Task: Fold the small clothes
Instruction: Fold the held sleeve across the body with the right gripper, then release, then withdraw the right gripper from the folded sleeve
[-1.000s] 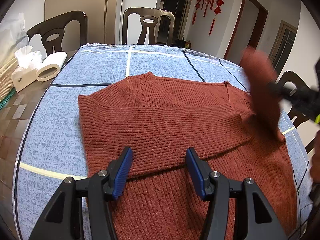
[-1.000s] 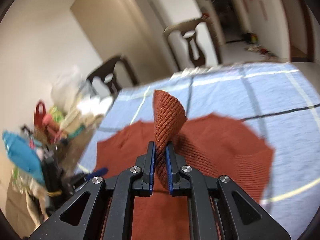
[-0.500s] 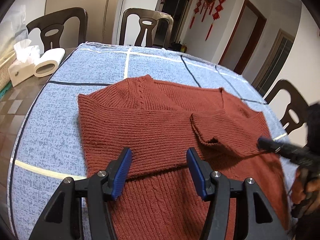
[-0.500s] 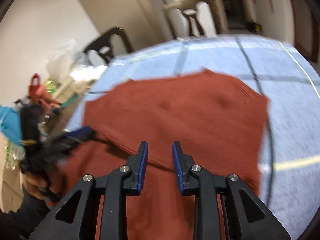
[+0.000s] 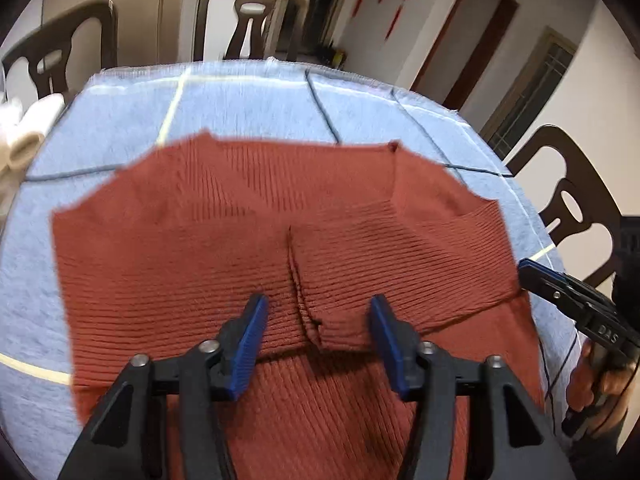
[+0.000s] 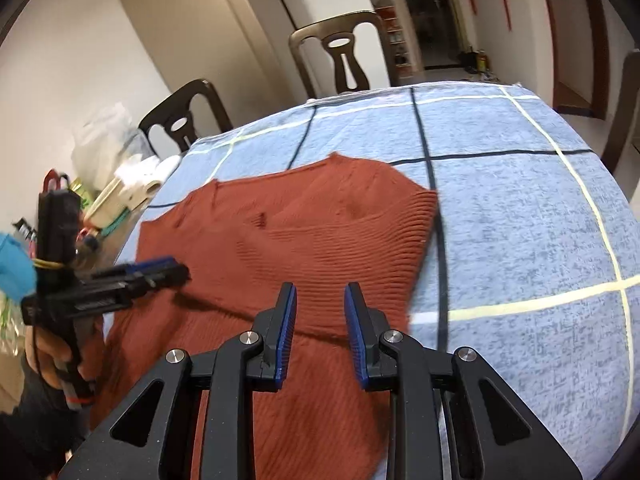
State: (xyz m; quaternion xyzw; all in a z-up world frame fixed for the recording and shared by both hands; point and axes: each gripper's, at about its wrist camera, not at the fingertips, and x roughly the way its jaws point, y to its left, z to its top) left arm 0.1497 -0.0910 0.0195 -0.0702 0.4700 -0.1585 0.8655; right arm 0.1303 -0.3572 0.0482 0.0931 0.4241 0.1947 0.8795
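The rust-red knitted sweater (image 5: 248,240) lies flat on the blue checked tablecloth (image 5: 248,100), its long axis running from the near hem at 6 o'clock up to the neckline at 12 o'clock in the left wrist view, with both sleeves folded in across the chest so that their cuffs (image 5: 316,312) meet at a seam near the middle. That seam sits directly ahead of the left gripper (image 5: 316,328), whose blue-padded jaws stand wide apart and hold nothing; the cuffs lie right between them, at 12 o'clock from the fingers. The right gripper (image 6: 320,328) is also parted, somewhat narrower, and empty, hovering over the sweater's right flank with the folded sleeve edge at 12 o'clock and the side edge (image 6: 424,248) off toward 2 o'clock. Judging from this, the next fold is likely lengthwise, hem carried toward the neckline, so each gripper would need a lower corner: these lie back toward 6 o'clock, under or behind the jaws, and cannot be seen. Bare cloth beyond the neckline at 12 o'clock and out to the right at 3 o'clock gives room. At 9 o'clock in the left view a tissue roll (image 5: 28,140) sits near the table's edge, well clear, and chairs (image 5: 252,20) ring the far side.
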